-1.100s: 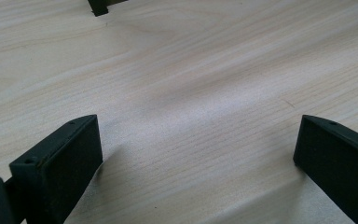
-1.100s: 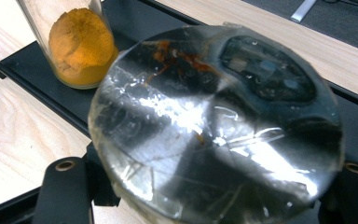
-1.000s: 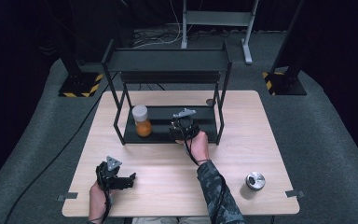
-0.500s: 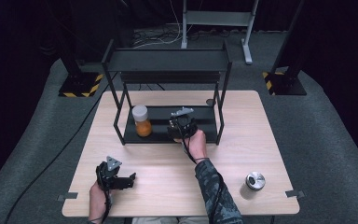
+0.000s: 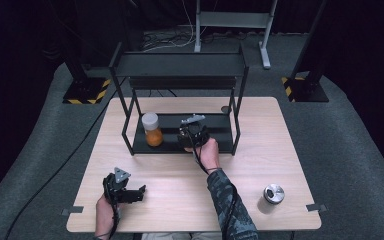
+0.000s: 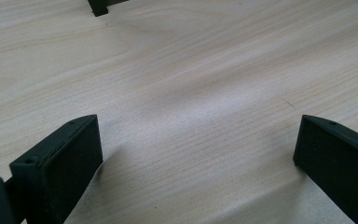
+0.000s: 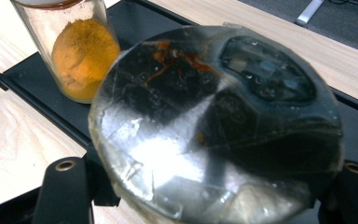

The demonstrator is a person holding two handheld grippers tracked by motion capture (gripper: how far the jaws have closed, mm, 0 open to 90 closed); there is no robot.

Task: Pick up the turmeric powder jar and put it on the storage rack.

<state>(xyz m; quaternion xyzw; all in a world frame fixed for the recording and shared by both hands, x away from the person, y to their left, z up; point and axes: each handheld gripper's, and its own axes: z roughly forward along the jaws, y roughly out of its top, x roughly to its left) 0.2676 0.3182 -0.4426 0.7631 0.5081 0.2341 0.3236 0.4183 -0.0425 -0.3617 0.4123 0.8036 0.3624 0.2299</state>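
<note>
glass jar (image 7: 214, 130), clear and turned so its round base faces the right gripper's camera, sits clamped between the jaws of the right gripper (image 5: 194, 136), which the person's right hand holds at the front edge of the lower shelf of the black metal rack (image 5: 180, 65). whether the jar rests on the shelf board or hangs just above it, i cannot tell. some reddish-brown strands show through the glass, too blurred to name. just beside it, to its left on the same shelf, stands a spice jar (image 5: 152, 130) with a pale lid and a heap of orange powder inside; the two are near but apart.

to my eye the step in hand is placing the held jar on the lower shelf next to the orange one. the next move likely calls for lowering it upright onto the board, clear of the neighbour and of the rack's front post, and only then letting the jaws part.

the left gripper (image 5: 122, 186) rests low near the front of the wooden table (image 5: 290, 145), jaws spread wide with nothing but bare wood between them. a small metal-lidded tin (image 5: 273, 193) stands well apart at the table's right front.

no label, brand or writing can be read on either jar, the tin or the rack.
</note>
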